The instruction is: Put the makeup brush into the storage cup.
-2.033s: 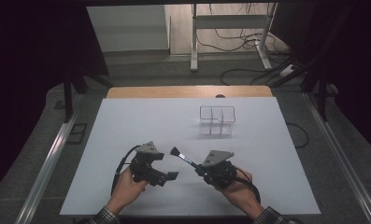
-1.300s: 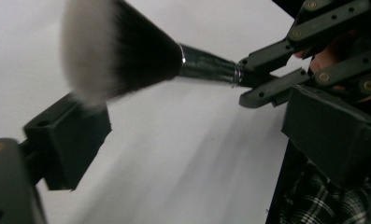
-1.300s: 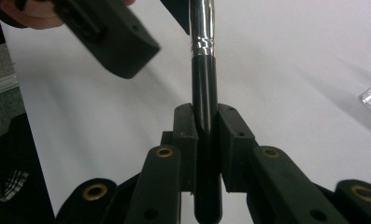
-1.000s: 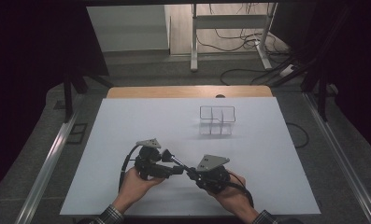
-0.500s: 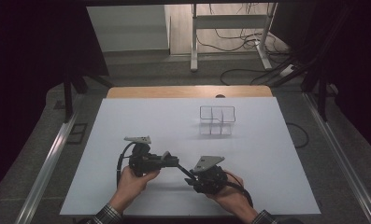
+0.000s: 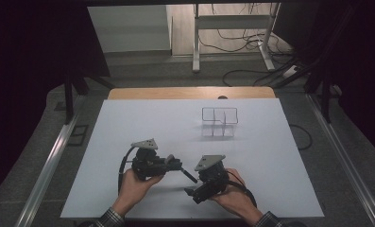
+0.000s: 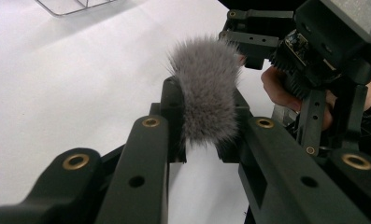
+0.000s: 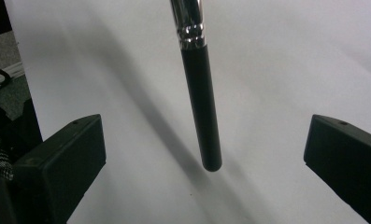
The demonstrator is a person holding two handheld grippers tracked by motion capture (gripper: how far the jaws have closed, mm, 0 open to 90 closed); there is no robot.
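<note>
A makeup brush with a fluffy grey head, a silver ferrule and a black handle hangs just above the white table between my two grippers. My left gripper is shut on the brush at its head end, and the bristles bulge up between the jaws. My right gripper has just been opening; it is open, and the handle's free end hangs between its jaws, touching neither pad.
A small clear divided holder stands at the back right of the white table, and its corner is visible in the left gripper view. A wooden edge runs along the far side. Both hands are near the front edge.
The left jaws have closed on the brush's head end. The right jaws, which held the handle, have opened off it. Both hands have stayed roughly where they were.
</note>
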